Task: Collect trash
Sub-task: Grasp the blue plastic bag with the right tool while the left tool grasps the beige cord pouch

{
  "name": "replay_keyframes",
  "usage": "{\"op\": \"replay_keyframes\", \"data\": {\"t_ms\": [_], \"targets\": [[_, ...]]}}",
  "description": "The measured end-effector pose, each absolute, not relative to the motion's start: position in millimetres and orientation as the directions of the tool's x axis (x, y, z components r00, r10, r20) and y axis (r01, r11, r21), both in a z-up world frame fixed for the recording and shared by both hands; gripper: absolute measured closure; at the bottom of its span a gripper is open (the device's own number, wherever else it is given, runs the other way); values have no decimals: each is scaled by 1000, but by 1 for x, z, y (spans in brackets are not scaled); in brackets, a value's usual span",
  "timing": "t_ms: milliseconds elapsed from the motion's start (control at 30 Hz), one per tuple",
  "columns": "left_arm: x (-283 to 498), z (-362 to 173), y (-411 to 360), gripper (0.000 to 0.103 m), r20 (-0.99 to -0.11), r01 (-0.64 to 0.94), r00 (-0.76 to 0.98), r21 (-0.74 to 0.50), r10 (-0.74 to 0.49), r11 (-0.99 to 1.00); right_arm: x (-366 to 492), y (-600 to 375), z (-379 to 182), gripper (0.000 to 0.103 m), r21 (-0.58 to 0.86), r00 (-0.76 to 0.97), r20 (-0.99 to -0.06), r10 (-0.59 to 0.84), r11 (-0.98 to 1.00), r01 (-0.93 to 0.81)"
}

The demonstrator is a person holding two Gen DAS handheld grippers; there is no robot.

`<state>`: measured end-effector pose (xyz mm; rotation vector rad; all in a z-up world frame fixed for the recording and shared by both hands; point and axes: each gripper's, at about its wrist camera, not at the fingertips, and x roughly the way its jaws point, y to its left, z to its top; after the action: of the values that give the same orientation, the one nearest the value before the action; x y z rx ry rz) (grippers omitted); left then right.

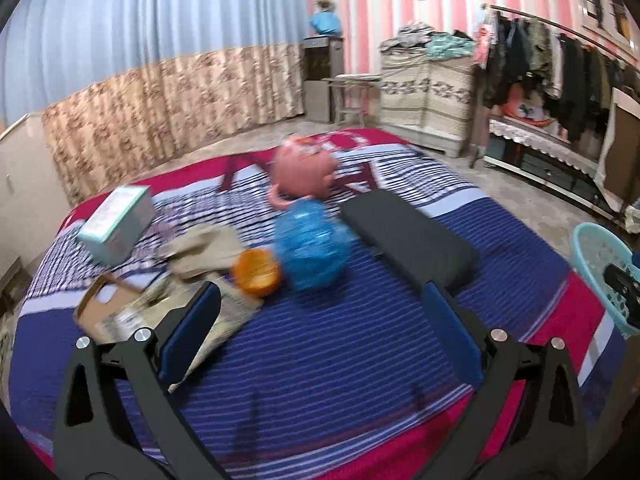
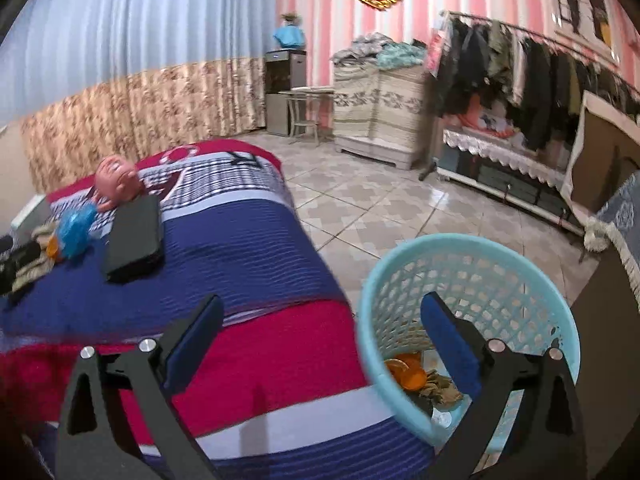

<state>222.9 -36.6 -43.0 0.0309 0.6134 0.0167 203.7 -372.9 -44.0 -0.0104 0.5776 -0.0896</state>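
Observation:
My left gripper (image 1: 320,292) is open and empty above the striped bed. Just beyond its fingertips lie an orange peel (image 1: 256,274) and a crumpled blue plastic bag (image 1: 312,246). Crumpled beige paper (image 1: 204,252) and an opened cardboard box with paper (image 1: 120,312) lie to the left. My right gripper (image 2: 320,304) is open and empty. Its right finger hangs over the light-blue mesh basket (image 2: 472,240) and its left finger over the bed's red edge. Orange peel (image 2: 408,372) and brownish scraps (image 2: 440,390) lie in the basket's bottom.
A pink pig toy (image 1: 306,168), a black flat case (image 1: 408,236) and a teal box (image 1: 118,224) also lie on the bed (image 1: 360,360). The basket (image 1: 596,264) stands on the tiled floor at the bed's right corner. A clothes rack (image 2: 540,80) and covered cabinet (image 2: 380,108) line the far wall.

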Motion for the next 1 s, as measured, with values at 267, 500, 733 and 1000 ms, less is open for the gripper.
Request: {"op": "replay_keyframes", "data": {"t_ms": [267,500,733,1000], "targets": [[205,-43,26,6,-577,-95,811,28,94,995,203,-332,-39,6,-89,841,-540,-40,996,-10],[196,-61,71,6,-615,-153,779,0,121,988,208,-272,-48,6,-106,831,-554,44,987,-123],[195,-77,99,6,-652,-181,746,-5,134,984,223,-218,-56,6,-118,805,-582,117,967,-226],[204,-63,129,6,-631,-216,758,-2,166,976,263,-165,-49,6,-74,784,-583,210,948,-309]]}}
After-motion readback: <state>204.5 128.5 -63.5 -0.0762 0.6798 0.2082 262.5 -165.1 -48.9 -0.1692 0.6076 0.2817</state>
